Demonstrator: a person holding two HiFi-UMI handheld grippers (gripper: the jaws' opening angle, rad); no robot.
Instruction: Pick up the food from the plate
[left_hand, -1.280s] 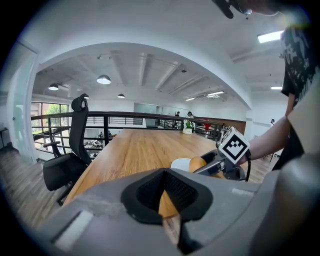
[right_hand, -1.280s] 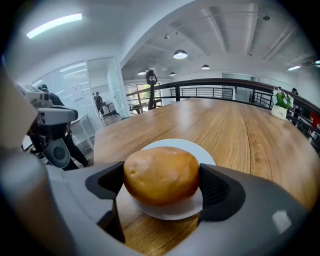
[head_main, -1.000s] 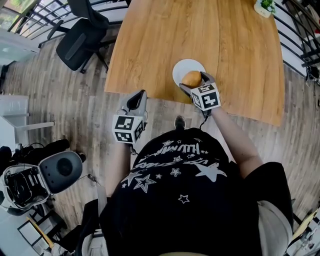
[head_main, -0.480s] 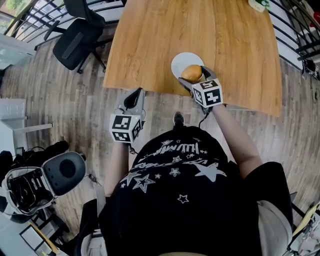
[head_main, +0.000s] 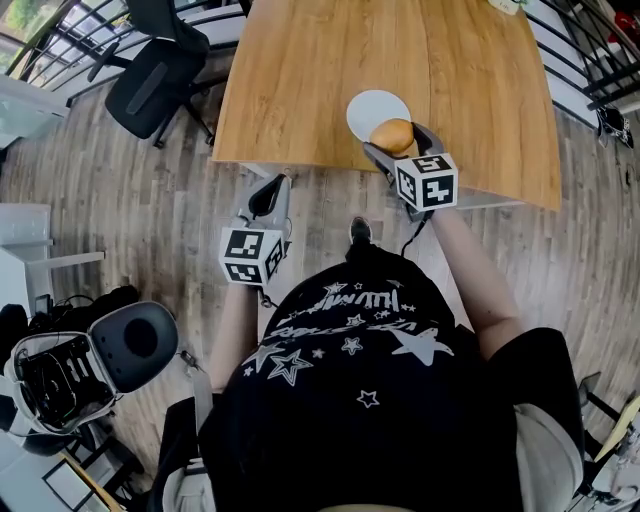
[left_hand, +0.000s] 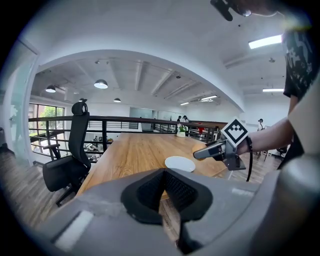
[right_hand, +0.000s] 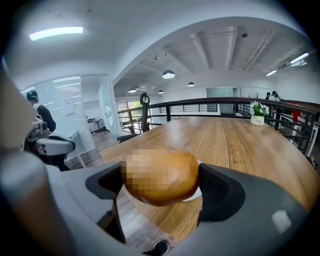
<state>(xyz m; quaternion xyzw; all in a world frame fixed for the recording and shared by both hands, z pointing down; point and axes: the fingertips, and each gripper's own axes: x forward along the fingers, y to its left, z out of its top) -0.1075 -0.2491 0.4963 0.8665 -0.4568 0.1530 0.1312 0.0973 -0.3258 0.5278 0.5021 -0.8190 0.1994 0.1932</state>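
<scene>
A golden-brown bun (head_main: 392, 135) sits between the jaws of my right gripper (head_main: 396, 140), which is shut on it just off the near right rim of the white plate (head_main: 375, 110). In the right gripper view the bun (right_hand: 160, 176) fills the gap between the pads, held above the table, and a sliver of the plate (right_hand: 194, 196) shows under it. The plate (left_hand: 180, 163) is bare in the left gripper view, where the bun (left_hand: 200, 146) shows at the right gripper's tip. My left gripper (head_main: 270, 196) is shut and holds nothing, below the table's near edge over the floor.
The wooden table (head_main: 320, 60) stretches away from me. A black office chair (head_main: 155, 75) stands at its left. A small potted plant (right_hand: 258, 119) is at the far end. A grey machine (head_main: 130, 345) sits on the floor at lower left. A railing runs behind the table.
My right gripper has lifted the bun and carried it right and toward me, off the plate's centre. The plate now shows almost whole. The left gripper has barely moved.
</scene>
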